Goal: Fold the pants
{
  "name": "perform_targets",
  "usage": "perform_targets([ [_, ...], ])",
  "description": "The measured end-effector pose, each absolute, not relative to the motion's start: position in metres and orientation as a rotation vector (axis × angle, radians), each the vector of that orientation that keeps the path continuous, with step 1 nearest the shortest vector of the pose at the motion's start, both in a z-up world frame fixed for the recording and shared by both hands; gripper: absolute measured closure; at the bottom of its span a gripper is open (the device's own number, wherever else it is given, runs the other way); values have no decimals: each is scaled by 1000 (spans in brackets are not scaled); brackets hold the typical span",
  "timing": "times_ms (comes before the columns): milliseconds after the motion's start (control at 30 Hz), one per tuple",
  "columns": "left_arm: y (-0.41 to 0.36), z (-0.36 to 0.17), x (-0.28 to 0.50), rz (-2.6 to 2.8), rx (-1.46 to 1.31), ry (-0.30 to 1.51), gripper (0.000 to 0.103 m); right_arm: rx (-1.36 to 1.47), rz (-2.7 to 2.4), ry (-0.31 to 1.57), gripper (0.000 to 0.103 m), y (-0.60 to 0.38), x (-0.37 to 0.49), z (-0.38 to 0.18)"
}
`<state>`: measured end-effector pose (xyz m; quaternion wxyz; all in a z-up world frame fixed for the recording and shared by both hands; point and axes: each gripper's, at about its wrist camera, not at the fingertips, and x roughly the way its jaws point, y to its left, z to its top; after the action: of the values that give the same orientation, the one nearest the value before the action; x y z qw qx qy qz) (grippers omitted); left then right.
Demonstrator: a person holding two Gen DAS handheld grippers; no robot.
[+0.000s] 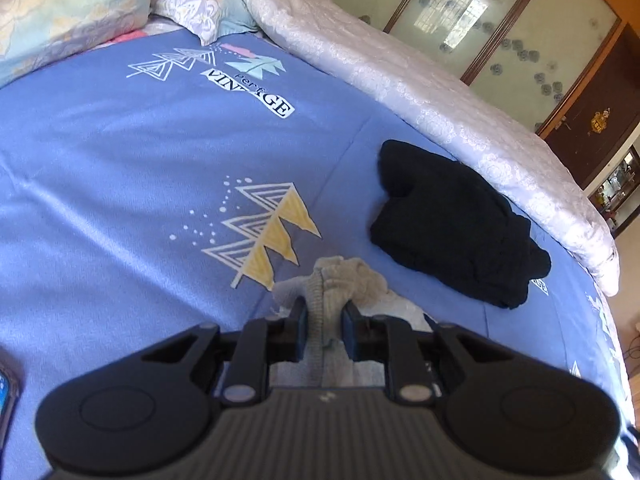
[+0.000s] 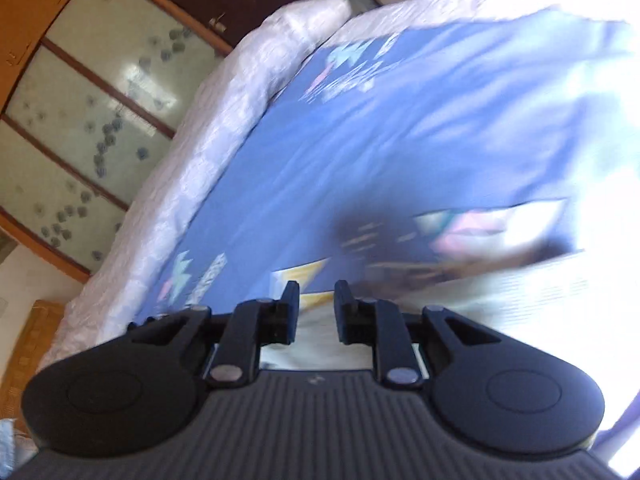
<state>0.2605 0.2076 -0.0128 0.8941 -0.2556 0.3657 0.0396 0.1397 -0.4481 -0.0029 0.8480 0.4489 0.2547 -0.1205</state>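
Where the left wrist view looks down over the bed, the left tool (image 1: 325,312) is clenched on a bunched ridge of the grey pants (image 1: 344,280), the ribbed fabric pinched between its two blue-padded fingers (image 1: 301,320). Those pants lie crumpled on the blue bedsheet (image 1: 120,160) at the near edge, right in front of the tool. To the right and a little farther away sits a dark folded garment (image 1: 456,224), apart from the grey pants. A pale quilted duvet (image 1: 420,88) runs along the far right side of the bed, and two pillows (image 1: 200,4) rest at the far left. Beyond the duvet stands a wardrobe (image 1: 500,28) with frosted floral panels. A small object pokes in at the near left edge; what it is cannot be told.

Over in the right wrist view, which is heavily blurred, the right tool (image 2: 317,300) is released, its fingers (image 2: 291,304) standing apart with nothing between them. It hangs above the same bedsheet (image 2: 360,120), with a pale, washed-out patch of cloth at the near right that cannot be identified. The duvet (image 2: 224,120) borders the sheet on the left, and the wardrobe (image 2: 80,120) rises at the far left.
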Motion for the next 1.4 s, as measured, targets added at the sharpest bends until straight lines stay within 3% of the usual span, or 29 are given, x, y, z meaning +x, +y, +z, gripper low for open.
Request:
perform_targets([
  [133,204,-10,258,83,-533,755,86,1147,-255,547,77,-461,81,-21],
  [267,199,-3,258,81,-536,746,86,1241,-443,579,55,-446,65,-31],
  [467,195,1,257,83,-510,752,86,1324,-485,489,54,-441,65,-37],
  [500,196,1,257,85,-514,755,86,1297,-479,491,63,-442,68,-36],
  [567,198,1,258,90,-522,760,86,1262,-463,494,95,-444,69,-31],
  [700,200,5,258,86,-523,746,86,1143,-395,346,95,-444,72,13],
  [833,200,6,273,110,-537,743,85,1046,-372,279,94,-466,139,54],
  [900,197,2,280,122,-554,748,85,964,-352,325,87,-484,193,57],
  [967,193,-4,284,143,-552,760,85,950,-398,403,64,-504,222,45],
  [1067,194,-11,282,141,-561,763,85,1048,-398,349,64,-519,198,23],
  [1200,200,-18,286,160,-560,783,85,1003,-399,441,64,-521,169,-8],
  [1400,204,-22,286,206,-585,778,85,1038,-402,488,64,-516,197,-35],
])
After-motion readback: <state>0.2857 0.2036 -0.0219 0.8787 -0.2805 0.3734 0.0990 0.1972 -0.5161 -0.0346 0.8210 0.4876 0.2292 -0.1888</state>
